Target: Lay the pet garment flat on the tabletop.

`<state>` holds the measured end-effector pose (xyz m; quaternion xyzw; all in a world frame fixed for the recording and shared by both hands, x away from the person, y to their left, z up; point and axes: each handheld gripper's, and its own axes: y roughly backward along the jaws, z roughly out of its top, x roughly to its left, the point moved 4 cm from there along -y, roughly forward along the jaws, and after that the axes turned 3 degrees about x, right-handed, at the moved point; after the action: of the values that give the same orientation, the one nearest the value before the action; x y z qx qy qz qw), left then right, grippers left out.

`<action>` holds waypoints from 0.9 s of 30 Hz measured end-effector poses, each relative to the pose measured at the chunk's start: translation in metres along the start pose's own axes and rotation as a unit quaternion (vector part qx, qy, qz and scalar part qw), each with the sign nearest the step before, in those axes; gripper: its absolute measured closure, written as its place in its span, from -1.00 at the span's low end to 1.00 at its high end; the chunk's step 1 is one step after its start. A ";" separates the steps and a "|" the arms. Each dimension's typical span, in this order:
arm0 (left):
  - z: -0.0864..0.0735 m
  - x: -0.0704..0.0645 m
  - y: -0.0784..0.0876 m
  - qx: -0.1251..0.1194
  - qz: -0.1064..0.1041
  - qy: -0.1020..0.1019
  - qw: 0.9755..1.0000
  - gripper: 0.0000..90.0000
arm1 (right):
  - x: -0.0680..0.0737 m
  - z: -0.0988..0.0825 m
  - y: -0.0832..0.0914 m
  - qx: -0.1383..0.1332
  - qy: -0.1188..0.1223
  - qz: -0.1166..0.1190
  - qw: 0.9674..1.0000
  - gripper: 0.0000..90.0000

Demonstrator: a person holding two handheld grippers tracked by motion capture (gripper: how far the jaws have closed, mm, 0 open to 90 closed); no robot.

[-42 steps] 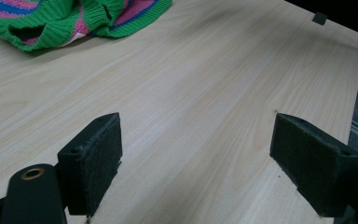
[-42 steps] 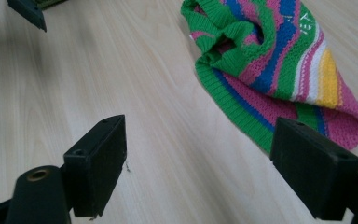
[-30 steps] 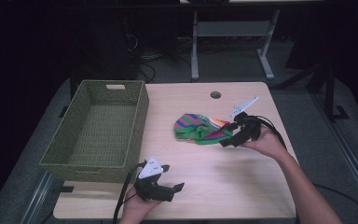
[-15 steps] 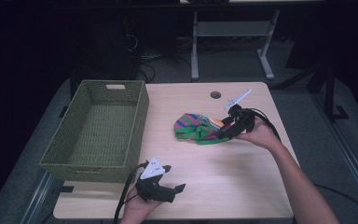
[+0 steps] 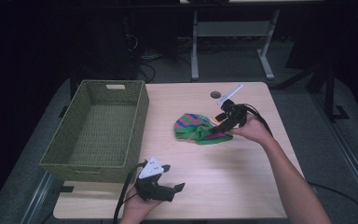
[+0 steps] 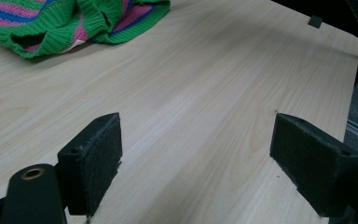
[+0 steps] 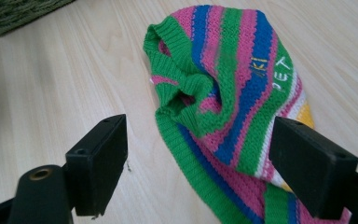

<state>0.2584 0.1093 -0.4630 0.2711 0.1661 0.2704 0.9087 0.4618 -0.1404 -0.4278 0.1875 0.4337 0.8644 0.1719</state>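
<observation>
A knit sweater (image 5: pixel 196 127) striped in green, pink and blue lies crumpled on the wooden table (image 5: pixel 242 186), right of centre. My right gripper (image 5: pixel 216 129) is at the sweater's right edge and is open. In the right gripper view its jaws stand wide on either side of a fold of the sweater (image 7: pixel 228 93), not closed on it. My left gripper (image 5: pixel 174 178) is near the table's front edge, open over bare wood. In the left gripper view the sweater (image 6: pixel 74 18) lies well beyond the left gripper (image 6: pixel 198 163).
An empty green woven basket (image 5: pixel 141 116) stands on the left part of the table; its corner (image 7: pixel 18 11) appears in the right gripper view. A small round grommet (image 5: pixel 215 94) sits near the table's back edge. A metal stand is on the floor behind.
My right gripper has shifted slightly back and left and tipped down at the sweater's right edge. The left gripper has barely moved.
</observation>
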 end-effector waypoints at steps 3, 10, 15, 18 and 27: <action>0.000 -0.001 -0.001 0.001 -0.001 -0.002 1.000 -0.64 | 0.000 0.002 -0.006 0.005 0.005 -0.004 1.000 -0.58; 0.000 -0.003 -0.002 0.005 -0.003 -0.008 1.000 -0.64 | -0.002 0.006 -0.016 0.014 -0.006 -0.012 1.000 -0.58; 0.000 -0.002 -0.002 0.007 -0.002 -0.009 1.000 -0.64 | -0.003 0.011 -0.028 0.018 -0.012 -0.013 1.000 -0.56; 0.000 -0.001 -0.002 0.005 0.000 -0.007 1.000 -0.64 | -0.004 0.013 -0.038 0.029 -0.010 -0.020 0.999 -0.56; 0.000 -0.002 -0.002 0.004 0.003 -0.007 1.000 -0.64 | -0.004 0.014 -0.052 0.041 -0.019 -0.041 0.998 -0.53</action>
<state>0.2574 0.1062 -0.4642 0.2768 0.1596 0.2708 0.9080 0.4794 -0.1029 -0.4631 0.1924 0.4731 0.8342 0.2078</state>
